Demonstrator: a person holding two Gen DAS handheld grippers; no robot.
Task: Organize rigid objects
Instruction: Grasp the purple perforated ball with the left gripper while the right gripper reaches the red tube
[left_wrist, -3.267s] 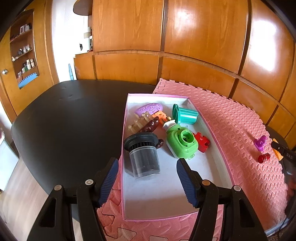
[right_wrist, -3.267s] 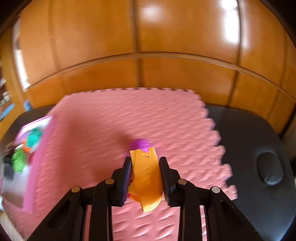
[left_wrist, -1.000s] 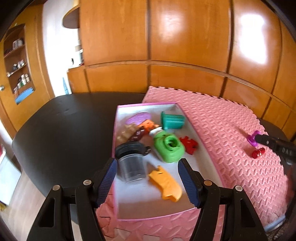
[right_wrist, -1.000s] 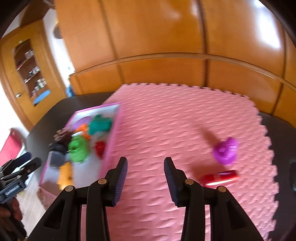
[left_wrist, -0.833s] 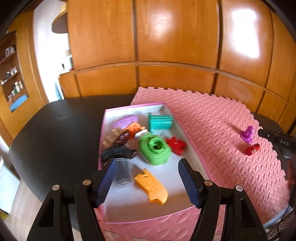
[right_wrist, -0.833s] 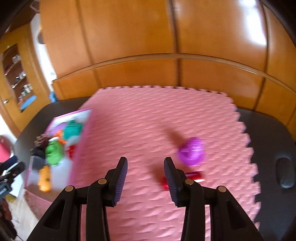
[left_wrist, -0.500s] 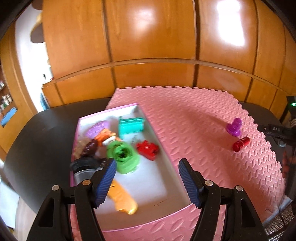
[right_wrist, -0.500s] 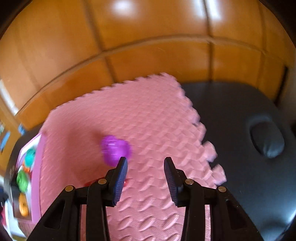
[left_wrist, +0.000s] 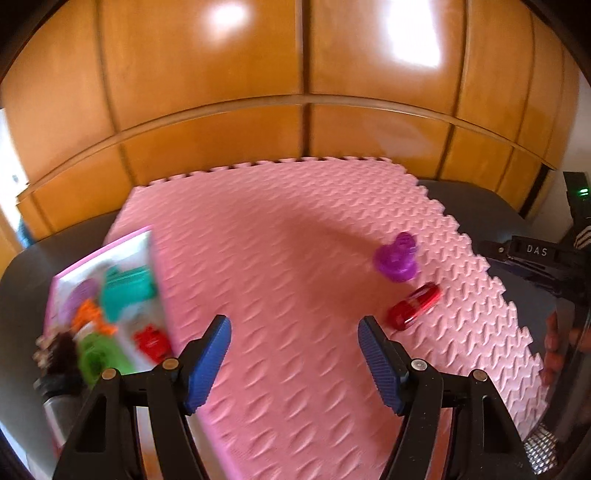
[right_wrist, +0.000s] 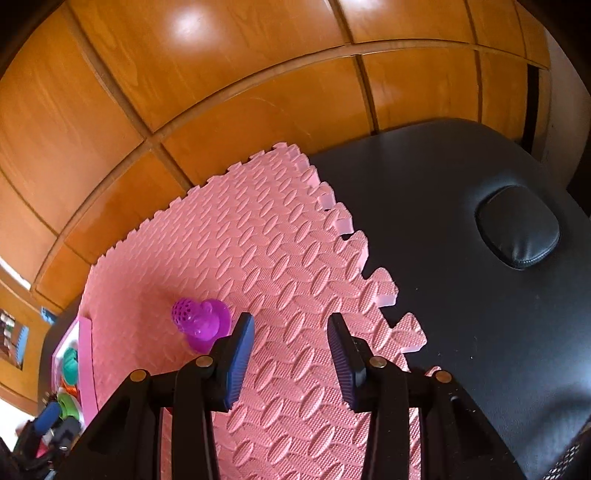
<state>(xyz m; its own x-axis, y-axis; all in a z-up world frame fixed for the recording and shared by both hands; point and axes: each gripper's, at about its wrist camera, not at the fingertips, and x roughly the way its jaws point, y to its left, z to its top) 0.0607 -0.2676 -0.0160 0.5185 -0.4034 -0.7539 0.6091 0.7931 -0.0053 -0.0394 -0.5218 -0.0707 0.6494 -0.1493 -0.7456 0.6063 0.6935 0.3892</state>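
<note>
- Left tool (left_wrist: 293, 350): wide, empty.
- Right tool (right_wrist: 291, 345): narrow gap, empty.
- Purple toy (right_wrist: 201, 319): likely light, stiff; grip the base.
- Red toy (left_wrist: 413, 304): probably slippery; grip across the middle.

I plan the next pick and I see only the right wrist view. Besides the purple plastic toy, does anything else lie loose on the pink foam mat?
Observer: Yes, the left wrist view shows a red translucent cylinder lying on the pink foam mat, close beside the purple plastic toy.
Operator: Is the left gripper free?
Observer: Yes, the left gripper is open and empty; the cylinder lies just ahead of it, to the right.
</note>
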